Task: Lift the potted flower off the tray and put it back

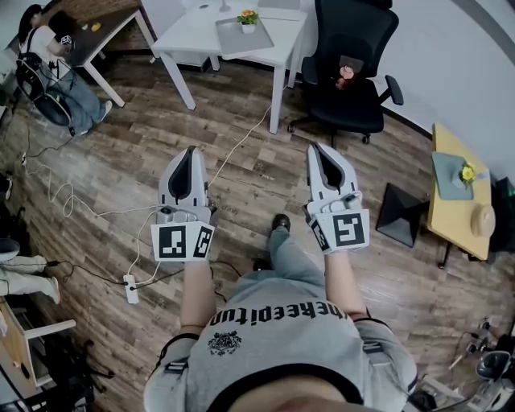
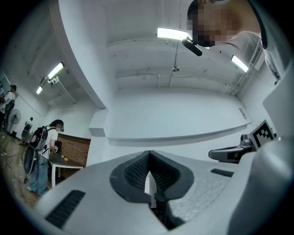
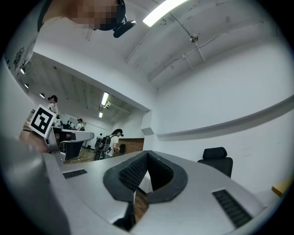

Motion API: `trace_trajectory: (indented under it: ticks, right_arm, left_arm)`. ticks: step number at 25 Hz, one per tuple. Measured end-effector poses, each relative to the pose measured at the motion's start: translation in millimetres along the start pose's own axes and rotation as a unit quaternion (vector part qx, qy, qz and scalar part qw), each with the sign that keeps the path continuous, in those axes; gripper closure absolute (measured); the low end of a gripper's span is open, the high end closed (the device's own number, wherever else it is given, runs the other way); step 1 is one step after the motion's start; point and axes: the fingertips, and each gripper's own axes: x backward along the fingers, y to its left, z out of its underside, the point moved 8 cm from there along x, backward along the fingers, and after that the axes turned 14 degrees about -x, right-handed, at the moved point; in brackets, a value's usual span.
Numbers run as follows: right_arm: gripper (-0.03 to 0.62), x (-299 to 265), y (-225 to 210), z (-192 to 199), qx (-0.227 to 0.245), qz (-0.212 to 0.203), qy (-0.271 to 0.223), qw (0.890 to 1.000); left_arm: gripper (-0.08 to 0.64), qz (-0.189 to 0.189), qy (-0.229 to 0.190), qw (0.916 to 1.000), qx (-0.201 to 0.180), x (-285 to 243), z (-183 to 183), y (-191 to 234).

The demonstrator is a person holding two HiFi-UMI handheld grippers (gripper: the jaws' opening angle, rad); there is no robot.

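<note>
In the head view a potted flower (image 1: pixel 248 18) with orange and yellow blooms stands on a grey tray (image 1: pixel 238 39) on a white table (image 1: pixel 193 32), far ahead. A second pot with a yellow flower (image 1: pixel 467 173) sits on a grey tray (image 1: pixel 447 180) on a yellow table (image 1: pixel 452 217) at the right. My left gripper (image 1: pixel 191 154) and right gripper (image 1: pixel 319 151) are held side by side at chest height, pointing forward over the wooden floor, well short of both tables. The left gripper view shows the left gripper (image 2: pixel 149 155) shut and empty. The right gripper (image 3: pixel 147 154) is likewise shut on nothing.
A black office chair (image 1: pixel 348 56) stands right of the white table with a small object (image 1: pixel 346 76) on its seat. A person (image 1: pixel 56 56) sits by a brown table at far left. Cables and a power strip (image 1: pixel 131 288) lie on the floor at left. A black stand (image 1: pixel 400 213) sits beside the yellow table.
</note>
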Motion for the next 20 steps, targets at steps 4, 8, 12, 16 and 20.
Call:
trace_trajectory:
  ticks: [4,8,12,16,20]
  right_arm:
    - [0.591,-27.6,-13.0,9.3,-0.004,-0.001,0.003,1.0]
    - [0.591,-69.7,-36.1,14.9,-0.006,-0.003,0.001,1.0]
    - [0.591,-121.5,-62.4,12.6,-0.009,-0.007,-0.009,1.0]
    - [0.591,-168.7,-89.9,7.8,-0.01,-0.016,-0.016,1.0]
    - [0.591,-204.9,-119.6,6.8,-0.017,-0.022,-0.021,0.999]
  left_arm:
    - [0.557,-0.013,-0.003,0.9996,0.024,-20.4,12.7,12.6]
    - [0.557,-0.024,-0.004,0.9996,0.011,-57.9,25.5,25.7]
    - [0.557,-0.027,-0.01,0.9996,0.003,-108.4,34.7,41.0]
    - [0.557,-0.036,-0.011,0.9993,-0.006,-156.7,43.4,52.1]
    - [0.557,-0.045,-0.006,0.9989,-0.012,-199.1,51.8,56.2]
